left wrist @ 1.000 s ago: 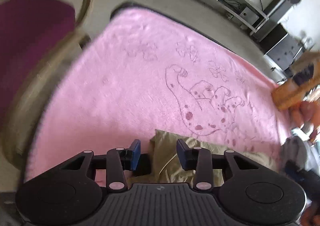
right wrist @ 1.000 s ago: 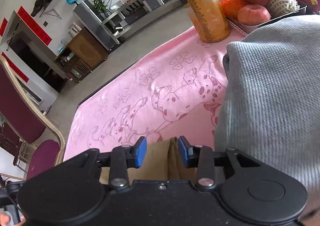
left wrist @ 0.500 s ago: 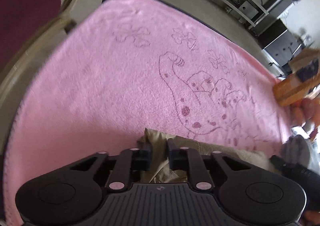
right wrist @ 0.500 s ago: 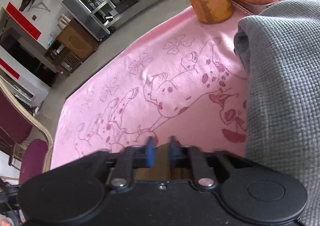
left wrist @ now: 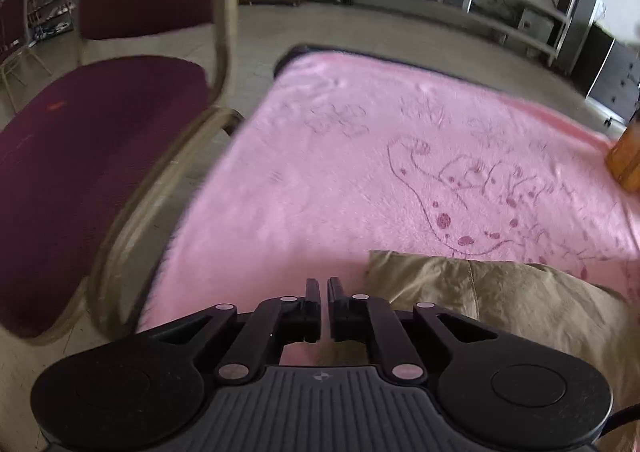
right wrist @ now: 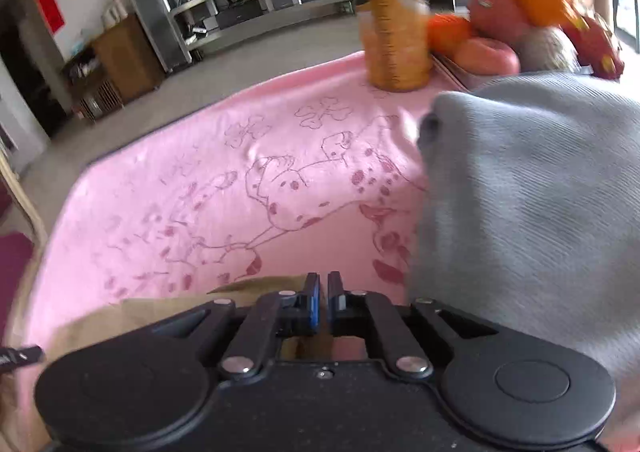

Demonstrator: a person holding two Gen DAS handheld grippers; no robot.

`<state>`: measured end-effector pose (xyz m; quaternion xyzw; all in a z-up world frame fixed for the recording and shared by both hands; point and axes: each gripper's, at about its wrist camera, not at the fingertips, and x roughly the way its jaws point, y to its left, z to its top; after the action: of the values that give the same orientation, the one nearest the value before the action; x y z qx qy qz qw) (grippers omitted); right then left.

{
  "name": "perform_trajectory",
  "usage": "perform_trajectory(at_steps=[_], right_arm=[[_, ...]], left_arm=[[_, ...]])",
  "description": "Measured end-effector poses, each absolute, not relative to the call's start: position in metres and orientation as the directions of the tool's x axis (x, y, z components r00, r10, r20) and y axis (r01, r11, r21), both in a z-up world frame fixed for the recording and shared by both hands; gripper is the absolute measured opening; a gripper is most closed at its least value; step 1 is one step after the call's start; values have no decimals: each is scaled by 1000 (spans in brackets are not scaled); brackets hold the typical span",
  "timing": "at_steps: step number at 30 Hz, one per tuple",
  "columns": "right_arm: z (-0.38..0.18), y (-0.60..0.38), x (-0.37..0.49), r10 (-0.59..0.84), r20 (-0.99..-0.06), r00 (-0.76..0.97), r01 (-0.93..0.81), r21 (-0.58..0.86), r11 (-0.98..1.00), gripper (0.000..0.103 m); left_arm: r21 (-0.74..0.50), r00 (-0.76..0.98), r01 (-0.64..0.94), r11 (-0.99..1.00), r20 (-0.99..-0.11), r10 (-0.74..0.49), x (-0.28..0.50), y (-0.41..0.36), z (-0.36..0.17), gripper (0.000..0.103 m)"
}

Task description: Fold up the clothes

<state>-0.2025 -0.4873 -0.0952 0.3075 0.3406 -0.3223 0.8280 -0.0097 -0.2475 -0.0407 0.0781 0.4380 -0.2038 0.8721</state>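
Observation:
A tan garment (left wrist: pixel 520 300) lies crumpled on the near edge of a pink dog-print blanket (left wrist: pixel 360 172). My left gripper (left wrist: pixel 324 290) is shut at the garment's left end, with tan cloth showing just behind the fingers. In the right wrist view the same tan garment (right wrist: pixel 120 316) runs from the lower left up to my right gripper (right wrist: pixel 323 284), which is shut on its edge. Most of the garment is hidden under the two gripper bodies.
A grey knitted garment (right wrist: pixel 540 212) is heaped just right of the right gripper. An orange bottle (right wrist: pixel 394 32) and a tray of fruit (right wrist: pixel 492 48) stand at the blanket's far right. A maroon chair (left wrist: pixel 80 172) with a metal frame stands off the left edge.
Both grippers went from open around the tan garment to shut on it. The left view has since swung left and up, and the chair now fills its left side.

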Motion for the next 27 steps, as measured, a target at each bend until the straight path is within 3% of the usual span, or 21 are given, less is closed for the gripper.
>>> perform_trajectory(at_steps=[3, 6, 9, 13, 14, 15, 19, 22, 27], right_arm=[[-78, -478, -237, -285, -724, 628, 706, 376, 600, 33], [-71, -467, -270, -243, -688, 684, 666, 453, 593, 34], [-71, -459, -286, -219, -641, 736, 627, 523, 577, 40], [-84, -453, -273, -116, -615, 780, 558, 599, 575, 39], [-88, -451, -267, -84, -612, 786, 540, 615, 575, 38], [-92, -450, -262, -51, -608, 792, 522, 631, 573, 37], [-108, -445, -239, 79, -586, 807, 450, 695, 561, 37], [-124, -447, -226, 112, -633, 766, 484, 682, 549, 37], [-141, -453, -220, 89, -743, 663, 581, 586, 565, 21]], left_arm=[[-56, 547, 455, 889, -770, -328, -32, -227, -30, 22], [-59, 533, 521, 851, -757, -379, -59, -216, -27, 30], [-75, 527, 567, 820, -733, -431, -78, -214, -24, 31], [-62, 522, 654, 754, -684, -510, -100, -227, -19, 30], [-50, 529, 661, 749, -677, -512, -103, -230, -19, 27], [-48, 526, 664, 746, -679, -512, -103, -235, -23, 18], [-62, 442, 650, 758, -780, -443, -87, -251, -56, 12], [-55, 410, 650, 758, -815, -410, -82, -253, -69, 15], [-25, 393, 656, 754, -842, -370, -80, -253, -79, 22]])
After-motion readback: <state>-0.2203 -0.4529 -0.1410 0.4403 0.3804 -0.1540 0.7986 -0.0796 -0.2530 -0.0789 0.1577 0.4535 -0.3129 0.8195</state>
